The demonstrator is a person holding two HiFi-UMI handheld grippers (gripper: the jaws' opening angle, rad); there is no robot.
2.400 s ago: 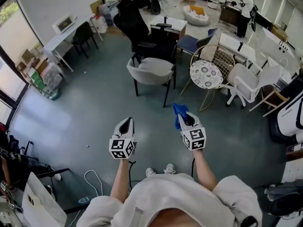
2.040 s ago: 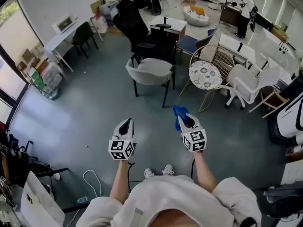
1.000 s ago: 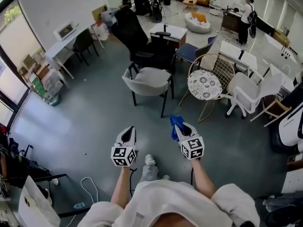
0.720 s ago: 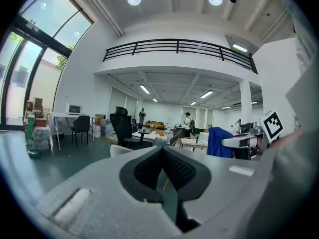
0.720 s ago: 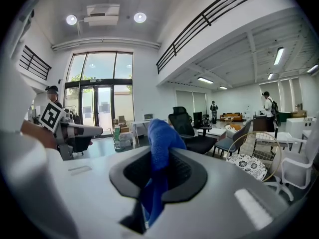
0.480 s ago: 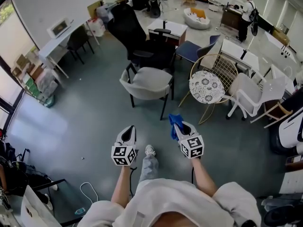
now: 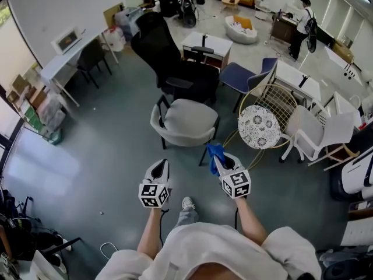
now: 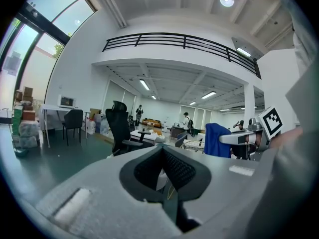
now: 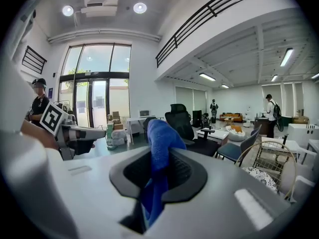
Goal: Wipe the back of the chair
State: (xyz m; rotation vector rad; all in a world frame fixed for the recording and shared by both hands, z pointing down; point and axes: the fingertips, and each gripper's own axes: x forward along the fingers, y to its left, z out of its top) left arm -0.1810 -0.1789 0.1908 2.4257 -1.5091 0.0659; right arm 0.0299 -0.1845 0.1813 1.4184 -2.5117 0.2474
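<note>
A grey chair (image 7: 185, 124) with a curved back stands on the floor just ahead of both grippers in the head view. Its back faces me. My right gripper (image 7: 224, 163) is shut on a blue cloth (image 7: 215, 152), held close to the chair's right rear leg. In the right gripper view the cloth (image 9: 159, 148) sticks up from between the jaws. My left gripper (image 7: 157, 171) hangs beside it, shut and holding nothing, a little short of the chair. The left gripper view shows the right gripper (image 8: 245, 137) and the cloth (image 8: 215, 139).
A black office chair (image 7: 169, 51) stands behind the grey one. To the right are a wire chair with a patterned cushion (image 7: 259, 126), a white chair (image 7: 317, 136) and a blue chair (image 7: 239, 74). A white desk (image 7: 64, 60) lines the left wall. A person (image 7: 300, 19) stands far back.
The person has stepped forward, so the grey chair now lies much nearer the grippers. Both grippers keep the same pose, the right one still holding the cloth.
</note>
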